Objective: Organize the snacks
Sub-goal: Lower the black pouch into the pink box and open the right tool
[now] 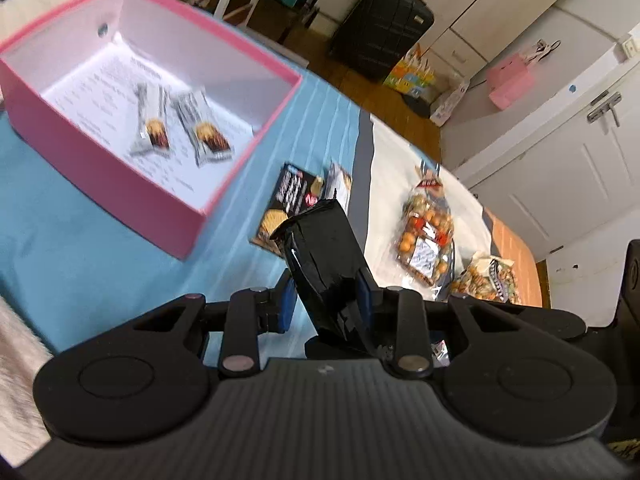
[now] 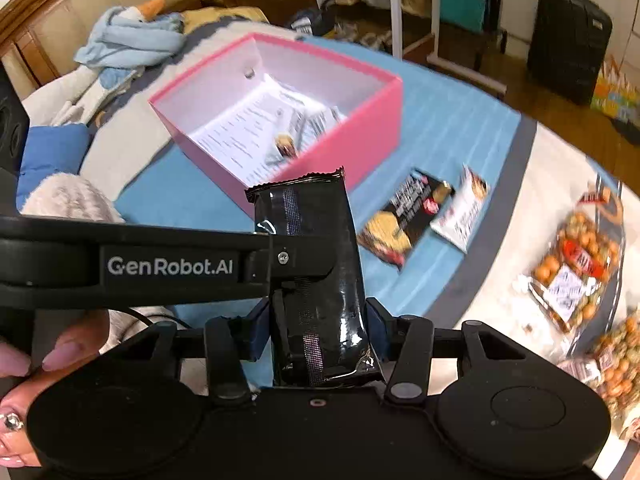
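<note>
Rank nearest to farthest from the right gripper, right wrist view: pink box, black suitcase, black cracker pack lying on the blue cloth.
From the right gripper, shut on a black packet:
1. Black cracker pack, just ahead to the right on the blue cloth.
2. Pink box, ahead, slightly left; close to the pack, but behind it.
3. Black suitcase, on the floor, far upper right.

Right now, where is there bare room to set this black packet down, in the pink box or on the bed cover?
The pink box floor is bare on the side left of its two wrapped bars. Blue cover in front of the box is also free. It is crowded right of the box: the black cracker packet, then the bagged snacks on the white strip.
</note>
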`<state>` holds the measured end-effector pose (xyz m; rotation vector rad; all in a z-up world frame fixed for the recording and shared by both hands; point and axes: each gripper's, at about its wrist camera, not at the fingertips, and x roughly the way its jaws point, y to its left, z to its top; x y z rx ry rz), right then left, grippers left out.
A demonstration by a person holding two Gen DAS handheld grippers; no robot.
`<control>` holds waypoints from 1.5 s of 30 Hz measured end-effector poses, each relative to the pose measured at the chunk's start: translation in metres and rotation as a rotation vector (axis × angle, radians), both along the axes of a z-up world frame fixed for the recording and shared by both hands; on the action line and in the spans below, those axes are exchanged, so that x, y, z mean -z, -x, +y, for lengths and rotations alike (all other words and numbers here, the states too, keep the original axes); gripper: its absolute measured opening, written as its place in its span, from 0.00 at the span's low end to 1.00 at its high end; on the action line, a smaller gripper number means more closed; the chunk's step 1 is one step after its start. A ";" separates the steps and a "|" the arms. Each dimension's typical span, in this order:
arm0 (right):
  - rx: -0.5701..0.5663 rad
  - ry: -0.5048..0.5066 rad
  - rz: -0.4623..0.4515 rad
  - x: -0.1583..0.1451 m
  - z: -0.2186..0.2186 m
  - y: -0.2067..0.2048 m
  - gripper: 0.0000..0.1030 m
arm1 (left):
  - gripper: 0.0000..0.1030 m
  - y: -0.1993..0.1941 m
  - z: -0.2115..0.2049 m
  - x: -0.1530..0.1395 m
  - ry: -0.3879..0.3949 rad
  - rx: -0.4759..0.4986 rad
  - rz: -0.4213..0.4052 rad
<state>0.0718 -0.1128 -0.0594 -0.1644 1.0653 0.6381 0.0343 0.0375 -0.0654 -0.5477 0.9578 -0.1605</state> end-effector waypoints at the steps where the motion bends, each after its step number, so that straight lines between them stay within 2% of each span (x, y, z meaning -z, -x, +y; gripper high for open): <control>1: -0.005 -0.001 -0.012 -0.006 0.003 0.001 0.53 | 0.29 0.000 0.004 -0.004 -0.002 -0.001 -0.007; 10: -0.067 -0.062 -0.114 -0.039 0.060 -0.026 0.53 | 0.29 -0.021 0.069 -0.043 0.003 -0.052 -0.059; 16: -0.115 -0.142 -0.109 -0.039 0.109 -0.069 0.53 | 0.29 -0.052 0.112 -0.054 -0.125 -0.079 -0.087; 20: -0.121 -0.170 -0.078 -0.021 0.141 -0.097 0.52 | 0.29 -0.083 0.137 -0.042 -0.194 -0.099 -0.053; 27: -0.091 -0.181 0.023 0.029 0.174 -0.137 0.52 | 0.30 -0.136 0.177 0.001 -0.202 -0.083 0.063; 34: -0.061 -0.174 0.100 0.063 0.191 -0.154 0.52 | 0.31 -0.157 0.186 0.037 -0.225 -0.053 0.118; 37: -0.073 -0.167 0.108 0.068 0.196 -0.157 0.52 | 0.30 -0.163 0.183 0.045 -0.256 -0.039 0.132; 39: -0.080 -0.160 0.100 0.069 0.199 -0.156 0.52 | 0.30 -0.166 0.175 0.048 -0.325 -0.022 0.130; 42: -0.093 -0.139 0.081 0.072 0.204 -0.154 0.52 | 0.30 -0.168 0.168 0.050 -0.376 -0.003 0.136; 45: -0.092 -0.114 0.057 0.075 0.203 -0.152 0.56 | 0.38 -0.168 0.167 0.049 -0.394 -0.012 0.136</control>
